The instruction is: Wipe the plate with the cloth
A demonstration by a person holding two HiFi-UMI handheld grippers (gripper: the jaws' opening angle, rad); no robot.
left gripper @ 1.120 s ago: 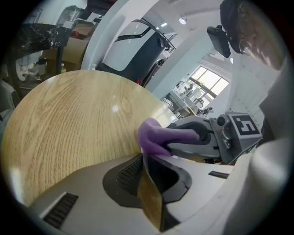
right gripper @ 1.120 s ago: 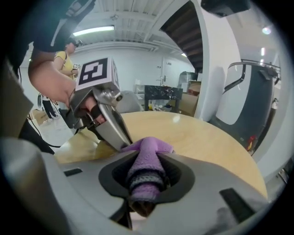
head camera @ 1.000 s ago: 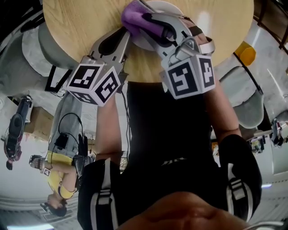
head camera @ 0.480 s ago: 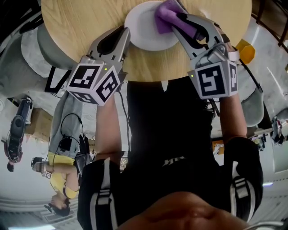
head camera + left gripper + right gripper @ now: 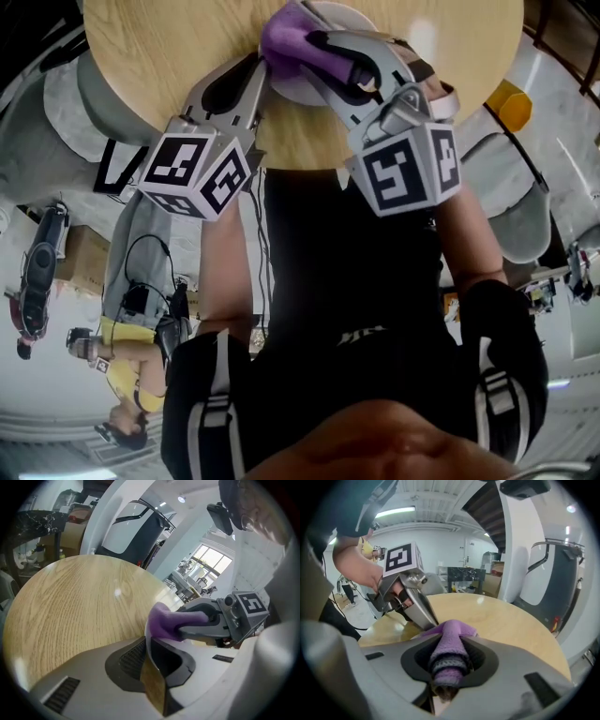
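A white plate point(image 5: 349, 13) lies at the near edge of a round wooden table point(image 5: 169, 47). My left gripper point(image 5: 258, 77) is shut on the plate's left rim; in the left gripper view that thin rim point(image 5: 148, 660) stands edge-on between the jaws of my left gripper point(image 5: 146, 641). My right gripper point(image 5: 305, 42) is shut on a purple cloth point(image 5: 286, 36), which presses on the left part of the plate, close to the left jaws. In the right gripper view the bunched cloth point(image 5: 449, 653) fills the jaws of my right gripper point(image 5: 449, 641). Most of the plate is hidden.
Grey padded chairs point(image 5: 511, 216) stand around the table, and a yellow object point(image 5: 509, 105) sits at the right. A person in yellow point(image 5: 122, 375) is on the floor at the left. Bare wood point(image 5: 79, 602) stretches beyond the plate.
My right gripper swept the cloth from the plate's left to its right side, then back to the left. The left gripper has stayed put on the rim.
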